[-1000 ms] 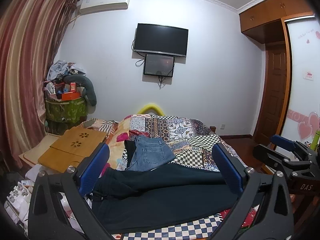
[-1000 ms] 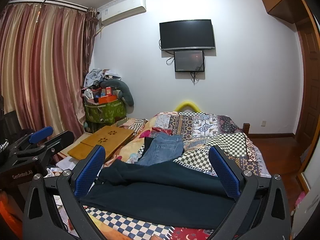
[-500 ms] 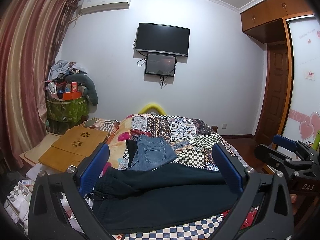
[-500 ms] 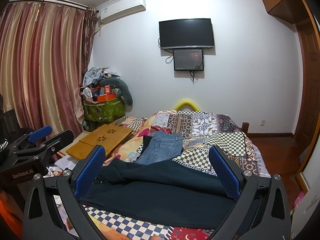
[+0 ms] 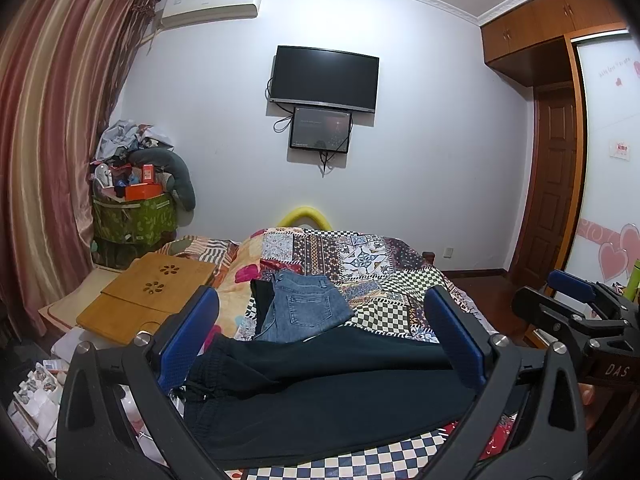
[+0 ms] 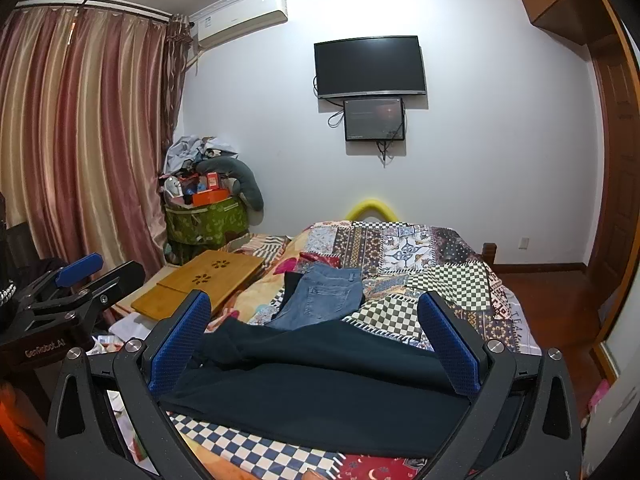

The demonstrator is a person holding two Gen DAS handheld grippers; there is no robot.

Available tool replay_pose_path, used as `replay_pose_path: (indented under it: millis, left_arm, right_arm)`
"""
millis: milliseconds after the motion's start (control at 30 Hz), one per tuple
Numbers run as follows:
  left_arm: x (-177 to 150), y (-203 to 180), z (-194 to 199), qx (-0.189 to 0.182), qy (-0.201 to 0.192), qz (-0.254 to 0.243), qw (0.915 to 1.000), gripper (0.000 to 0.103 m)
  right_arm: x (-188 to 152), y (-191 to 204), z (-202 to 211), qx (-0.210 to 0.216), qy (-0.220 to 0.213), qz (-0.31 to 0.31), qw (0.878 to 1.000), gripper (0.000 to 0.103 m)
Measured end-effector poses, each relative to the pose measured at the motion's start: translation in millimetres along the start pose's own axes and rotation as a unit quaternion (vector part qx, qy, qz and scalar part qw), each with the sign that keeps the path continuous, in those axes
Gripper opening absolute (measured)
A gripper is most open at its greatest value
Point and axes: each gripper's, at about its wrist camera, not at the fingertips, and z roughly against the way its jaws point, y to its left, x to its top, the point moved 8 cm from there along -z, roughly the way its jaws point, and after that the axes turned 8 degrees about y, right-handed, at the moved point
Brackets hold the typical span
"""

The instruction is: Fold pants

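Across the left wrist view, the left gripper (image 5: 322,334) has its jaws spread wide, with nothing between the blue pads (image 5: 188,336). Dark pants (image 5: 320,396) lie flat on the patchwork bed cover (image 5: 384,264), spanning from 7 to 5 o'clock, waistband toward 8 o'clock. Folded blue jeans (image 5: 304,308) rest just beyond them at 12 o'clock. The right gripper (image 5: 576,312) shows at 3 o'clock, off the bed.

From the right wrist view, the right gripper (image 6: 314,344) is likewise spread apart and grips nothing. The dark pants (image 6: 320,384) fill the space below and between its fingers. The blue jeans (image 6: 324,300) lie at 12 o'clock, touching the pants' far edge. The left gripper (image 6: 72,280) appears at 9 o'clock. A wooden lap table (image 6: 200,280) sits at 10 o'clock.
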Motion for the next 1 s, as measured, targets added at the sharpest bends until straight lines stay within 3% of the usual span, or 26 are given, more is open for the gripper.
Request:
replay_pose_path:
  millis: [1000]
  left_arm:
    - [-4.8,-0.8,-5.2,-0.002,0.003,-0.008,1.0,0.103]
  right_arm:
    - [-4.0,-10.0,-3.2,-0.001,0.002,-0.006,1.0,0.103]
